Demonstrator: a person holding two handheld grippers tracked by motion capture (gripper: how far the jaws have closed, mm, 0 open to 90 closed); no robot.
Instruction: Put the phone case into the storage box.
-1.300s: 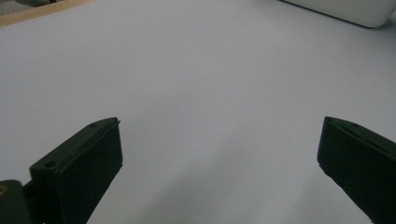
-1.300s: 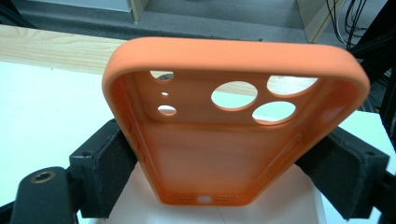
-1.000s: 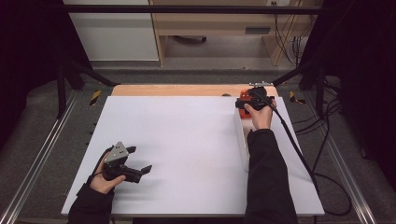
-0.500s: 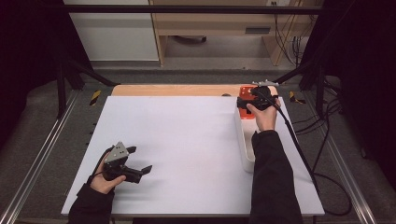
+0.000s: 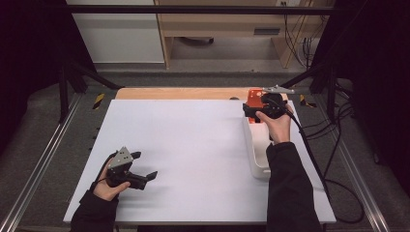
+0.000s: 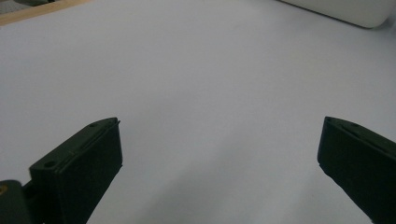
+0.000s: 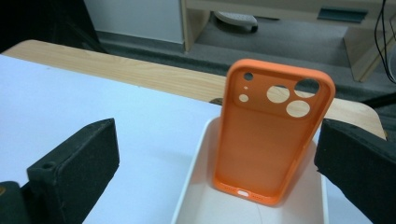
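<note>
1. At the far left of the high view I have my left gripper [image 5: 145, 166] low over the near-left part of the white table sheet [image 5: 183, 145], held in the left hand [image 5: 110, 186]. Its jaws stand wide apart with nothing between them; in the left gripper view I see bare white sheet between the two black jaws.
2. The middle of the sheet lies between my two hands, which are well apart.
3. Toward the right, a white tray [image 5: 256, 150] sits lengthwise near the sheet's right edge; my right forearm passes over it.
4. At the tray's far end stands the orange phone case [image 7: 271, 140], upright and leaning back a little against the end wall, its lower edge resting inside the tray [image 7: 196, 186]. I see its inner face, with camera cutouts near the top.
5. My right gripper [image 5: 249, 110] hovers at that far end. In the right gripper view its jaws are spread wide, one on either side of the case, touching nothing as far as I can tell.
6. Beyond, a strip of wooden tabletop [image 5: 179, 93] shows.
</note>
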